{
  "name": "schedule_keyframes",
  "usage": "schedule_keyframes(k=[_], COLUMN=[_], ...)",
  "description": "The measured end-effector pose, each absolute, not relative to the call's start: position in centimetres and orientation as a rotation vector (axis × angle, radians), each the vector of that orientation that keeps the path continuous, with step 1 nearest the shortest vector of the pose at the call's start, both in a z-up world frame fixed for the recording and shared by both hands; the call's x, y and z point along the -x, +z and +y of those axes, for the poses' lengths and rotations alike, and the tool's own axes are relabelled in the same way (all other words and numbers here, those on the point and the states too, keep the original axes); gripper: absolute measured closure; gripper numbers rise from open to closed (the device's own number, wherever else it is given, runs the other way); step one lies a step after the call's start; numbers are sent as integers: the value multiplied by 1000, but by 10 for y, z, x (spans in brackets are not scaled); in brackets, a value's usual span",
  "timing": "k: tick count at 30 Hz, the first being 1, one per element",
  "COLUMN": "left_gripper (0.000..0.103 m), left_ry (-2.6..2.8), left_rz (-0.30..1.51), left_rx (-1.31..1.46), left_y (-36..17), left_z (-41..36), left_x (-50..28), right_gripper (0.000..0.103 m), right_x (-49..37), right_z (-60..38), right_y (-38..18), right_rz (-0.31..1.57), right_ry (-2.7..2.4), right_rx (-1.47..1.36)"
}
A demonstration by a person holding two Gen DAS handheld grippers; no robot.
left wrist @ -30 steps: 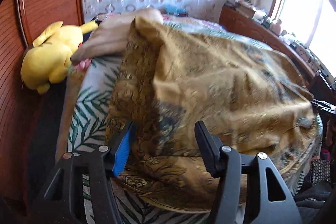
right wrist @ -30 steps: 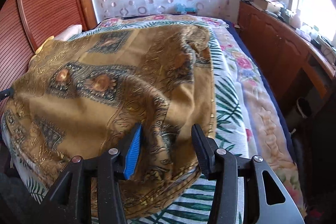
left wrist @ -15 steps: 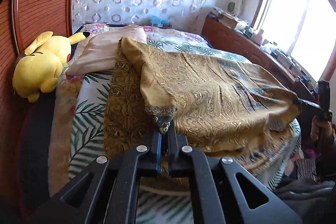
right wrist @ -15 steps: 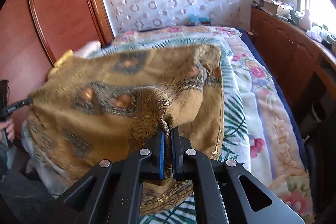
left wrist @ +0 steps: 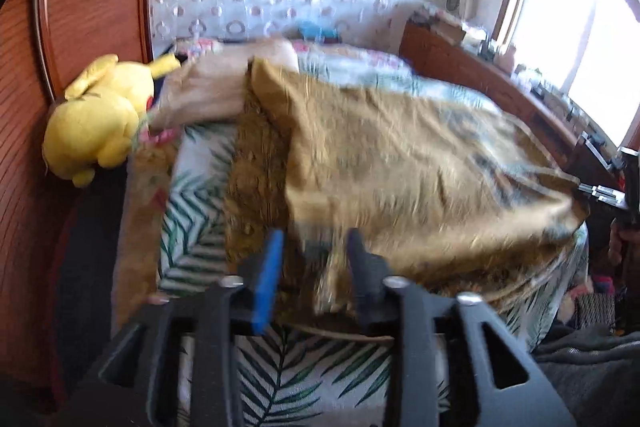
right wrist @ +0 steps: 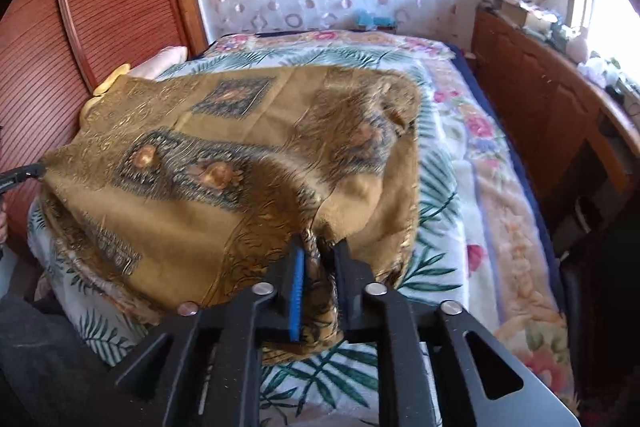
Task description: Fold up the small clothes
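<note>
Left gripper (left wrist: 314,255): jaws opening, a gold patterned cloth (left wrist: 420,163) corner hangs loose between them, pads clear. Right gripper (right wrist: 320,259): jaws opening, bunched corner between, contact unclear. Cloth lies folded on the leaf-print bedspread (right wrist: 440,195), long axis spanning gripper to gripper. Yellow plush toy (left wrist: 96,119) sits at left.

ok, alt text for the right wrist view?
The right gripper, jaws opening, has a corner of the golden patterned cloth between its fingers, the rest draped over a leaf-print bedspread. Wooden cabinets flank the bed.
</note>
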State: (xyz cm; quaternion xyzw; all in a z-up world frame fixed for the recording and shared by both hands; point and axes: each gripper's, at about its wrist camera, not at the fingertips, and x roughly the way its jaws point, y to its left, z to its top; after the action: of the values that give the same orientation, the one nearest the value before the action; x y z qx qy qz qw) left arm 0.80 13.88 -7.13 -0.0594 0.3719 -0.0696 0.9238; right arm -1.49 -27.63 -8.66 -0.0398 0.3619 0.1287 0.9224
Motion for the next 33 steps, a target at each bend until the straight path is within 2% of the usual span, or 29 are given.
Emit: schedule_keyframes(k=[1,3,4,6,8,25,33], left_gripper=[42,24,23,23,23,23,23], left_ry=[-138,-124,-118,-96,-64,-20,-33], left_rz=[747,727,721,735,769,873,875], left_rx=[127,136,140,138,126,122,102], left_y=[-68,-66,-67,-72,-82,-119,-125], left_z=[140,143,144,144,143,147,139], left_x=[-8,-8,-11,-15,-24,-46,-45], right_gripper=[77,74,74,65,60,59,45], right_x=[16,19,19,21,26,-5,-6], right_z=[-276,-275,-271,-266,-259,-222,-218], right_y=[-83,-75,-74,-70,-69,-125,-131], right_rz=[732,705,694,675,659,737,705], right_ry=[256,241,232,225,237,303,293], right_rx=[81,86,90,101,107,127,159])
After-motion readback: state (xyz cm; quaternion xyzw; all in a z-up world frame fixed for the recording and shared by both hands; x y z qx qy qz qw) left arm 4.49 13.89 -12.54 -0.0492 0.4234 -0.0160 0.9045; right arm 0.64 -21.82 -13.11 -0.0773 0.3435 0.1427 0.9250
